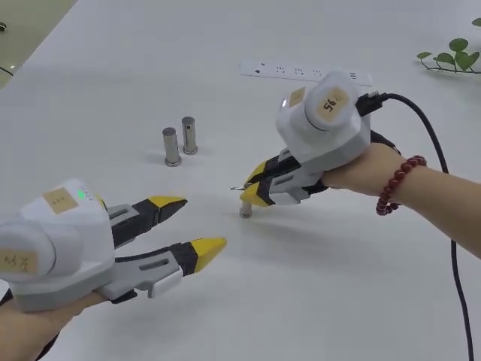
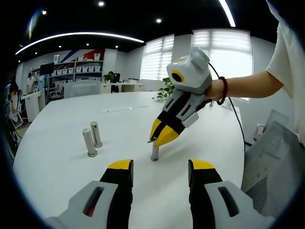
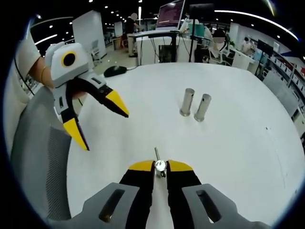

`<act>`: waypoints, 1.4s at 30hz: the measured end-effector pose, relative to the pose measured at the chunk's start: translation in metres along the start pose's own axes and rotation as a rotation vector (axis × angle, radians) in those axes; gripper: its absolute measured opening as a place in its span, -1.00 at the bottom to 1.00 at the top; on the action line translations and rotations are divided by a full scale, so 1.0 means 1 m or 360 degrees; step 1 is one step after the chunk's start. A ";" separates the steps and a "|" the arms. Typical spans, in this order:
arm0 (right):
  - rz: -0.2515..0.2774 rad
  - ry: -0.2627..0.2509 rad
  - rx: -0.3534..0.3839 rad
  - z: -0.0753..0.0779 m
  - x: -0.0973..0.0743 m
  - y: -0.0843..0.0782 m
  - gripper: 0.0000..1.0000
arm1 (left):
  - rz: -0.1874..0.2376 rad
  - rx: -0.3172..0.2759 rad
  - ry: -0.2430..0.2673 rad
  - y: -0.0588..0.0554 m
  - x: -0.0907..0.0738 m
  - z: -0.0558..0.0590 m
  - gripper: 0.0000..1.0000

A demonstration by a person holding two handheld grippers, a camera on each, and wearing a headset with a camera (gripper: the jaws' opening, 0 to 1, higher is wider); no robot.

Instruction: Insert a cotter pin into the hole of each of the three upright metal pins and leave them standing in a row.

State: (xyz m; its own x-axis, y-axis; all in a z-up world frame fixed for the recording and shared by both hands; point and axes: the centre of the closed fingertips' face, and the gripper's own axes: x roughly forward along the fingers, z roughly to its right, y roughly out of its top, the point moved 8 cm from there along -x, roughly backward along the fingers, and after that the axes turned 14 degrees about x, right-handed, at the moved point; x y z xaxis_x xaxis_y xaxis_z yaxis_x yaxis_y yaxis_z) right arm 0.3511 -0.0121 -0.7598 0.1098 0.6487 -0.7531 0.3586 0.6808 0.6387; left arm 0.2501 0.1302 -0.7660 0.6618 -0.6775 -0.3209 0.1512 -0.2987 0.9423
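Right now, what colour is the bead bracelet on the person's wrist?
Dark red. The bracelet shows best in the head view.

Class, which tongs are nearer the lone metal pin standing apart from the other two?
Right. The right tongs sit just above the lone pin, gripping a cotter pin; the left tongs hang open, apart from it.

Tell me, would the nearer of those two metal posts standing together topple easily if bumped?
Probably yes: the nearer post is tall and narrow on a small flared foot, so a push up high would likely tip it. Being round, it would probably roll on the smooth table. It looks like solid metal, so likely heavy for its size.
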 end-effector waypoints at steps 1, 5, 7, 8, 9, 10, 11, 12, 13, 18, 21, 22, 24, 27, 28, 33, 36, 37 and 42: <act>-0.0002 0.0003 -0.0003 0.001 0.001 0.000 -0.78 | -0.0002 0.0001 0.0000 0.000 0.000 0.000 -0.10; 0.0004 0.0009 0.0018 0.001 0.001 0.000 -0.76 | -0.0006 0.0001 -0.0001 0.000 0.000 0.000 -0.10; 0.0025 0.0014 0.0038 0.001 0.001 0.001 -0.70 | -0.0005 -0.0001 -0.0002 0.000 0.000 0.001 -0.10; 0.0029 0.0011 0.0046 0.002 0.001 0.002 -0.68 | -0.0005 -0.0001 -0.0003 0.000 0.000 0.001 -0.10; 0.0032 0.0006 0.0048 0.002 0.001 0.002 -0.68 | -0.0006 -0.0001 -0.0003 0.000 0.000 0.001 -0.10; 0.0036 -0.0001 0.0040 0.003 0.000 0.002 -0.67 | -0.0007 0.0002 -0.0004 0.000 0.000 0.001 -0.10; 0.0038 0.0000 0.0040 0.003 0.000 0.002 -0.66 | -0.0006 0.0001 -0.0004 0.000 0.000 0.001 -0.09; 0.0044 0.0002 0.0048 0.003 -0.001 0.002 -0.65 | -0.0006 0.0000 -0.0004 0.001 0.000 0.001 -0.09; 0.0048 0.0005 0.0058 0.002 -0.002 0.003 -0.64 | -0.0004 0.0002 -0.0004 0.001 0.000 0.001 -0.09; 0.0054 0.0017 0.0086 -0.001 -0.004 0.002 -0.57 | -0.0002 0.0001 0.0002 0.001 -0.001 0.001 -0.08; 0.0061 0.0021 0.0101 -0.002 -0.007 0.002 -0.53 | 0.0000 0.0002 0.0007 0.002 -0.002 0.000 -0.08; 0.0064 0.0021 0.0105 -0.001 -0.007 0.002 -0.51 | 0.0000 0.0001 0.0007 0.002 -0.002 0.000 -0.07; 0.0076 0.0023 0.0122 -0.002 -0.009 0.002 -0.49 | 0.0000 0.0002 0.0008 0.003 -0.002 0.000 -0.06; 0.0083 0.0020 0.0138 -0.001 -0.012 0.001 -0.46 | 0.0004 0.0006 0.0009 0.004 -0.003 0.000 -0.06; 0.0087 0.0018 0.0144 -0.001 -0.013 0.000 -0.45 | 0.0002 0.0007 0.0010 0.004 -0.003 -0.001 -0.05; 0.0109 0.0019 0.0173 -0.002 -0.018 0.000 -0.41 | -0.0002 0.0014 0.0019 0.006 -0.003 -0.003 -0.05; 0.0115 0.0015 0.0182 -0.003 -0.020 -0.002 -0.39 | -0.0003 0.0014 0.0022 0.006 -0.003 -0.004 -0.05; 0.0117 0.0015 0.0188 -0.003 -0.021 -0.002 -0.38 | -0.0007 0.0014 0.0025 0.006 -0.003 -0.005 -0.05; 0.0123 0.0015 0.0197 -0.005 -0.024 -0.004 -0.36 | -0.0007 0.0012 0.0029 0.006 -0.003 -0.007 -0.04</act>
State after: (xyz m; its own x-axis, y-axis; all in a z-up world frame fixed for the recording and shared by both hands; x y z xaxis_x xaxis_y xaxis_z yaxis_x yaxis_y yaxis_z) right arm 0.3426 -0.0287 -0.7433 0.1332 0.7012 -0.7004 0.4612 0.5816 0.6701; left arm 0.2538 0.1350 -0.7583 0.6745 -0.6637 -0.3232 0.1488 -0.3066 0.9401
